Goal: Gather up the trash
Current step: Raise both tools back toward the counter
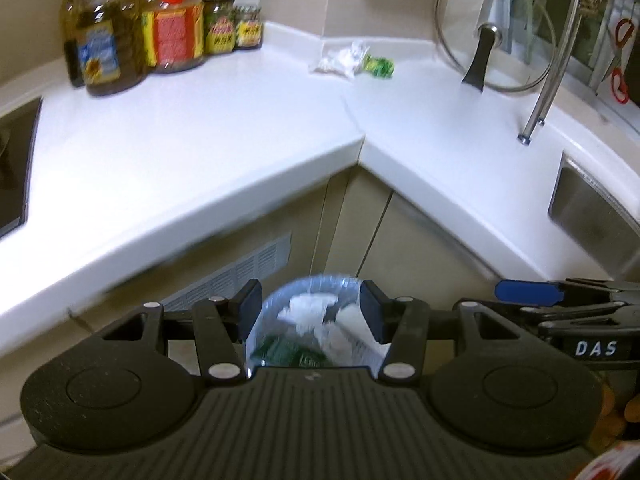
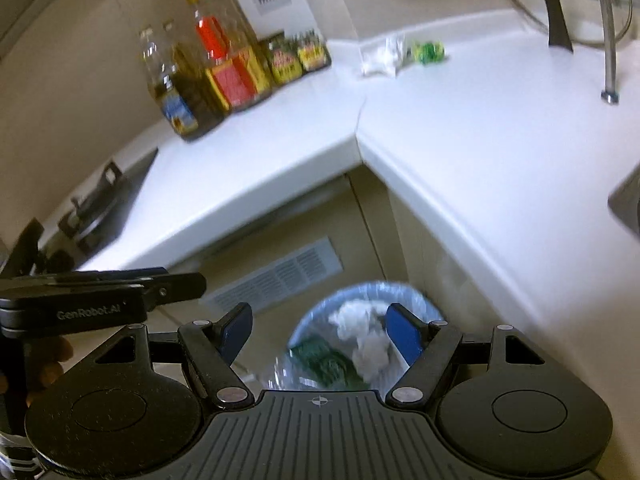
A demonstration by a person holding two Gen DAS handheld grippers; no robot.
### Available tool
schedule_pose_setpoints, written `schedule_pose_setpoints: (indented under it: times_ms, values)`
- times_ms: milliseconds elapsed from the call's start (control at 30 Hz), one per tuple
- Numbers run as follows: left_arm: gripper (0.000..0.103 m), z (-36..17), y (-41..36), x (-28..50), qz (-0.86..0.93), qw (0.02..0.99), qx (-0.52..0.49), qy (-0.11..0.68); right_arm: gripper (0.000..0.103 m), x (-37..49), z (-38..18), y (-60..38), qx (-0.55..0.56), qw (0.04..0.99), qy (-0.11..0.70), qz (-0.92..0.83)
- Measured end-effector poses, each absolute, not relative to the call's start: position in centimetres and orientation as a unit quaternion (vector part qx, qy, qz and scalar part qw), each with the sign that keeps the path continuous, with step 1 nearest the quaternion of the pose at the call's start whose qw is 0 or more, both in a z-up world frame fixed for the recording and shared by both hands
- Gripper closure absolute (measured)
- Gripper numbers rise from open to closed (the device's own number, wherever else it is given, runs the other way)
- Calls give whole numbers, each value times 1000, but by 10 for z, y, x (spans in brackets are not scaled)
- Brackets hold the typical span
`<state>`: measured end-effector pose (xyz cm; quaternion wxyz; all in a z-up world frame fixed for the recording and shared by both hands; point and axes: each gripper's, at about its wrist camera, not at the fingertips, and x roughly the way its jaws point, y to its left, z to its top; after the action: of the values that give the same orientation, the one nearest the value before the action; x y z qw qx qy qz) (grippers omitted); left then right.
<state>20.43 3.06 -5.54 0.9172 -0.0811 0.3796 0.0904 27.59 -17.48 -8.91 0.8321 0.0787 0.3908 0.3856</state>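
At the upper left of both views stand the bottles (image 1: 104, 40) and jars (image 1: 232, 24) on the white surface (image 1: 200, 128). Toward the upper middle, in the corner of the surface, lie the remaining scraps: a crumpled white wrapper (image 1: 344, 60) with a green wrapper (image 1: 378, 66) touching its right side. Together they stretch roughly left to right across the frame. At the upper right a glass lid (image 1: 492, 32) leans by the wall.

Low in the middle of each view sits the bin (image 2: 360, 340) on the floor, already holding white and green trash.

The left gripper (image 1: 310, 312) has its jaws apart with nothing between the pads; the bin shows through the gap. The right gripper (image 2: 320, 332) is spread wider, likewise empty.

The scraps lie ahead of and above both grippers, well apart from them, across the surface's front edge. In the left view they sit almost straight ahead; in the right view they lie ahead and slightly right. Neither hand looks clearly nearer.
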Motion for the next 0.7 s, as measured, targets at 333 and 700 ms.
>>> schedule_pose_setpoints:
  times_ms: [333, 700]
  values:
    - [50, -26, 64, 276, 52, 938, -44, 339, 29, 343, -57, -175, 114, 872, 345, 327]
    - [46, -22, 91, 384, 10, 953, 11, 301, 29, 436, -52, -175, 118, 908, 314, 252]
